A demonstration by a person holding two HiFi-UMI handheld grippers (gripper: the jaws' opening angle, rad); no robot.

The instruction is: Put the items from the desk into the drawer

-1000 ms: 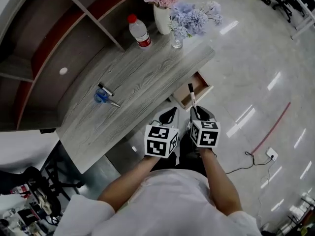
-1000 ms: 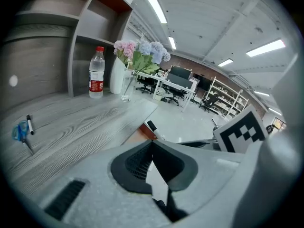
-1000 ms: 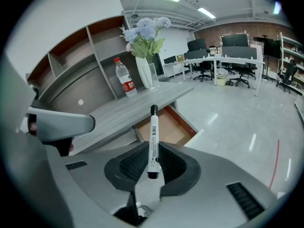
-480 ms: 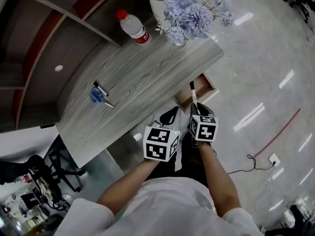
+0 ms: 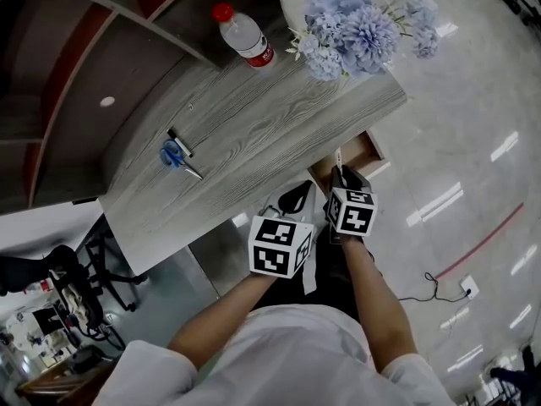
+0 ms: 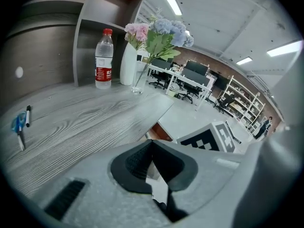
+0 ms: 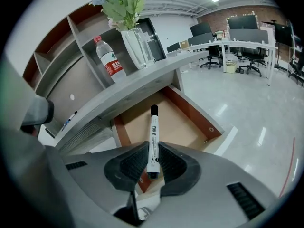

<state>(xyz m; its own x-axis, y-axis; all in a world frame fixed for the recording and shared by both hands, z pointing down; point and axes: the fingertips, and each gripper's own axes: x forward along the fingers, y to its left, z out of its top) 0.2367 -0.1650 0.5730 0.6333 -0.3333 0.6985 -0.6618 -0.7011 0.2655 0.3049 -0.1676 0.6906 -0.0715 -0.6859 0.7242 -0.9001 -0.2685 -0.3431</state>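
Observation:
My right gripper [image 7: 151, 159] is shut on a white marker [image 7: 152, 133] with a black cap, which points out over the open wooden drawer [image 7: 183, 122] under the desk edge. In the head view this right gripper [image 5: 341, 174] sits just in front of the drawer [image 5: 367, 154]. Beside it my left gripper [image 5: 292, 200] is held below the desk's front edge; its pads [image 6: 140, 160] meet with nothing between them. On the grey wood desk [image 5: 254, 134] lie blue-handled scissors [image 5: 173, 155] and a second marker [image 5: 179, 141], also seen at far left as scissors [image 6: 19, 126] and marker [image 6: 28, 115].
A water bottle [image 5: 245, 34] with a red cap and vases of pink and blue flowers [image 5: 355, 24] stand at the desk's back by the shelf unit [image 5: 93, 49]. A glossy floor lies to the right, with a cable and socket [image 5: 461, 265].
The right gripper has carried the marker a little closer in over the open drawer. The left gripper stays beside it. The head view has shifted, so the desk sits further right.

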